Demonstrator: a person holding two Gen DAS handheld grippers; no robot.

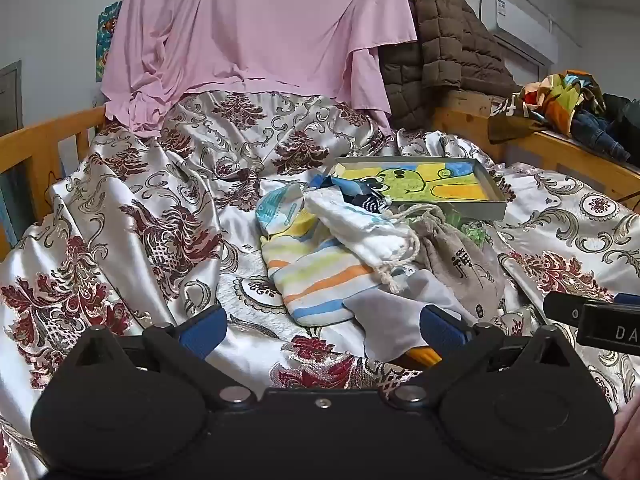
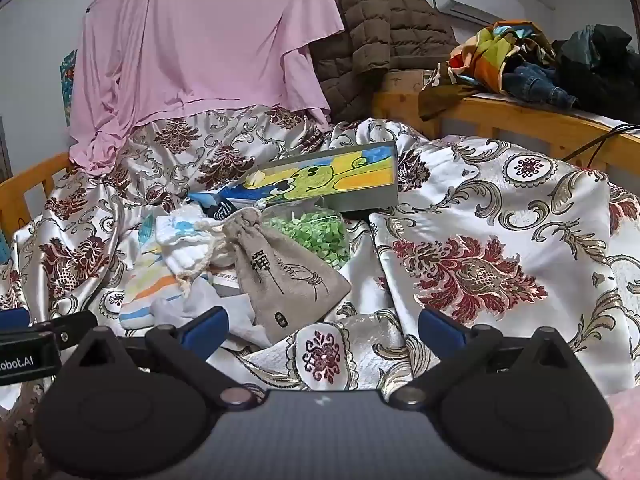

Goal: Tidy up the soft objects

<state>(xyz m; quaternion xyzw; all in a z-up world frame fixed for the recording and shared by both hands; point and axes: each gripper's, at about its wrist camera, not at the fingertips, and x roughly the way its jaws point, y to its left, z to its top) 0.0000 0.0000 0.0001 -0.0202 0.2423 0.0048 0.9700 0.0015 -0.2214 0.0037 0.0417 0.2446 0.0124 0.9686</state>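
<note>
A pile of soft things lies on the patterned satin bedspread [image 1: 132, 216]: a striped sock [image 1: 316, 280], a white drawstring pouch [image 1: 360, 228], a grey drawstring pouch [image 1: 460, 264] [image 2: 280, 276], a pale grey cloth [image 1: 392, 312] and a bag of green bits [image 2: 312, 232]. A shallow box with a green cartoon picture [image 1: 420, 184] [image 2: 324, 180] sits just behind the pile. My left gripper [image 1: 320, 328] is open, low over the bedspread before the sock and grey cloth. My right gripper [image 2: 322, 328] is open and empty, just right of the pile's near edge.
A pink sheet [image 1: 248, 28] and a brown quilted jacket [image 1: 440, 40] hang at the back. Wooden bed rails run on the left [image 1: 44, 140] and right [image 2: 520, 120], with piled clothes [image 2: 520, 60] on the right ledge.
</note>
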